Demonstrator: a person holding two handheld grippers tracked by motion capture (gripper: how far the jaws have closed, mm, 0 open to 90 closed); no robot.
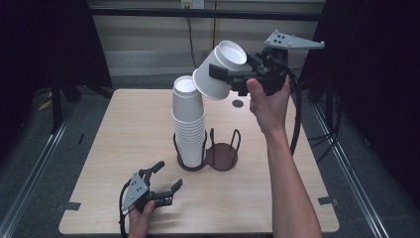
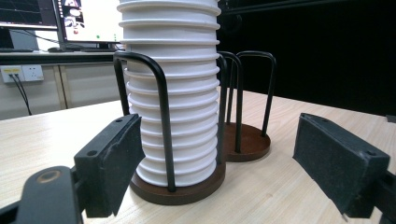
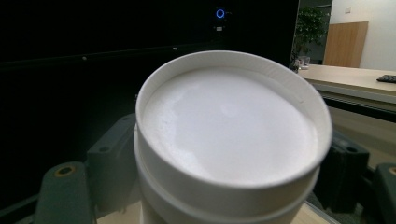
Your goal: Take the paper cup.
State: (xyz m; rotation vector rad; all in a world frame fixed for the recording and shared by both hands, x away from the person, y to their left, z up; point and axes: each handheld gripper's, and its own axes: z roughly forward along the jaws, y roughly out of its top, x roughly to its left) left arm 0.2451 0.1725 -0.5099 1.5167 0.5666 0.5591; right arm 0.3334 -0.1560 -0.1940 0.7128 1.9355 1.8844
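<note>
A tall stack of white paper cups (image 1: pixel 188 124) stands upside down in the left ring of a dark two-ring wire holder (image 1: pixel 223 156); its right ring is empty. Above and right of the stack's top, my right gripper (image 1: pixel 220 74) is shut on a tilted white paper cup (image 1: pixel 230 54), base up, mouth near the stack's top. The right gripper view shows that cup's base (image 3: pixel 229 135) between the pads (image 3: pixel 109 158), with a second rim below it. Near the table's front edge my left gripper (image 1: pixel 167 177) rests open and holds nothing. Its jaws face the stack (image 2: pixel 173 70) and holder (image 2: pixel 247 140).
The light wooden table (image 1: pixel 124 129) has a small round dark mark (image 1: pixel 237 103) behind the holder. Dark curtains flank the table. A cable (image 1: pixel 297 114) hangs from the right gripper past the table's right side.
</note>
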